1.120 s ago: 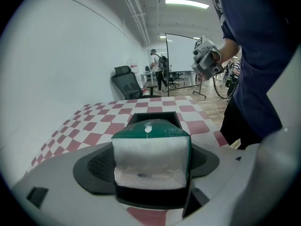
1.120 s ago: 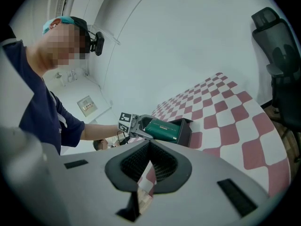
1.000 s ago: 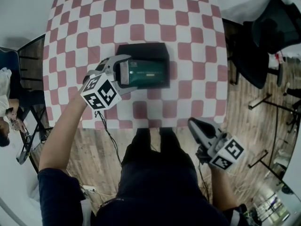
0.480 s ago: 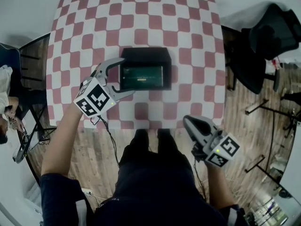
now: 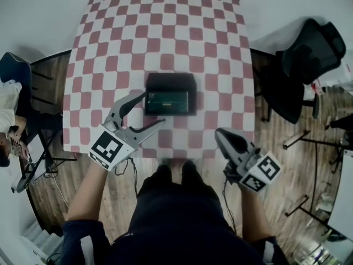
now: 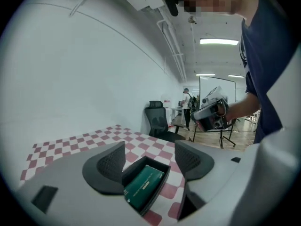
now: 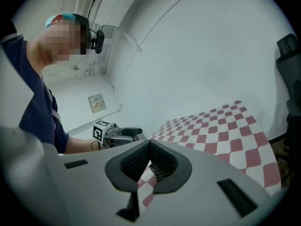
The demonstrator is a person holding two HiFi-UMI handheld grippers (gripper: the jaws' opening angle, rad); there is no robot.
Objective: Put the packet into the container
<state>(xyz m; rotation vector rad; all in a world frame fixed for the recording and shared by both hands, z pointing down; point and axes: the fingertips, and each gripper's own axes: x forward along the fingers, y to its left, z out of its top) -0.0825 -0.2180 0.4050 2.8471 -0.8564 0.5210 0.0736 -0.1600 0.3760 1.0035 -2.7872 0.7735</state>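
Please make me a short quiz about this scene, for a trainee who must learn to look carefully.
1. Where does the green packet lie relative to the black container? A) inside it B) beside it C) under it
2. True or false: the right tool is shut, with nothing between its jaws.
3. Fill in: the table has a red and white ___ cloth.
Key: 1 A; 2 true; 3 checked.

Too small or cut off
You can't read the packet's (image 5: 167, 99) print inside the container (image 5: 170, 80); the person (image 5: 6, 115) at the head view's left edge is cropped; the wall notice (image 7: 96, 103) is illegible.
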